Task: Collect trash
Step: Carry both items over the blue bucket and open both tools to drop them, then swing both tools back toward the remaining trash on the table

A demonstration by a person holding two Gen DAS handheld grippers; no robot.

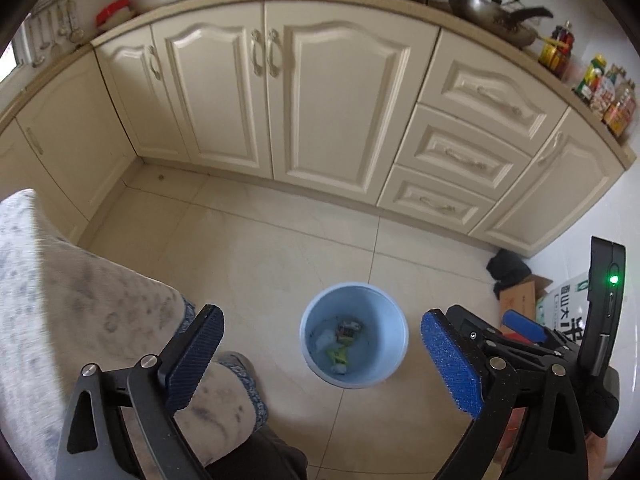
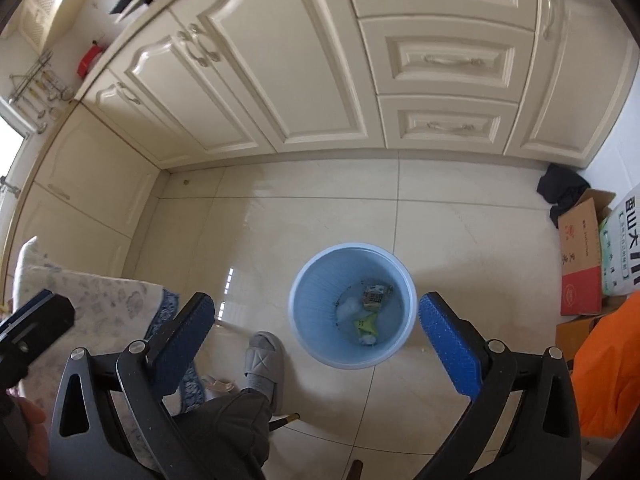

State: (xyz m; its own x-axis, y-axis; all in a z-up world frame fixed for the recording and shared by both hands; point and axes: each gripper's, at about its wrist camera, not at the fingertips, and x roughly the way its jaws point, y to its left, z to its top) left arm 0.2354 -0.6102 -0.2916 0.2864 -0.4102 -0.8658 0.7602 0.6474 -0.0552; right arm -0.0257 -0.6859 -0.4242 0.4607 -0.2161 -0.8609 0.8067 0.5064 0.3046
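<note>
Kitchen floor; blue bin point(image 2: 352, 316) of trash below both tongs point(image 1: 322, 356) point(image 2: 316, 336), spread, empty.

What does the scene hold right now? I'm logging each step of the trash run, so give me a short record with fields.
place: kitchen floor in front of cream cabinets
bin: light blue bin, upright on the floor
bin contents: yellow-green wrapper, white crumpled piece, small printed carton
left gripper: open, nothing between its jaws
right gripper: open, nothing between its jaws
beside: cardboard box to the right of the bin
</note>
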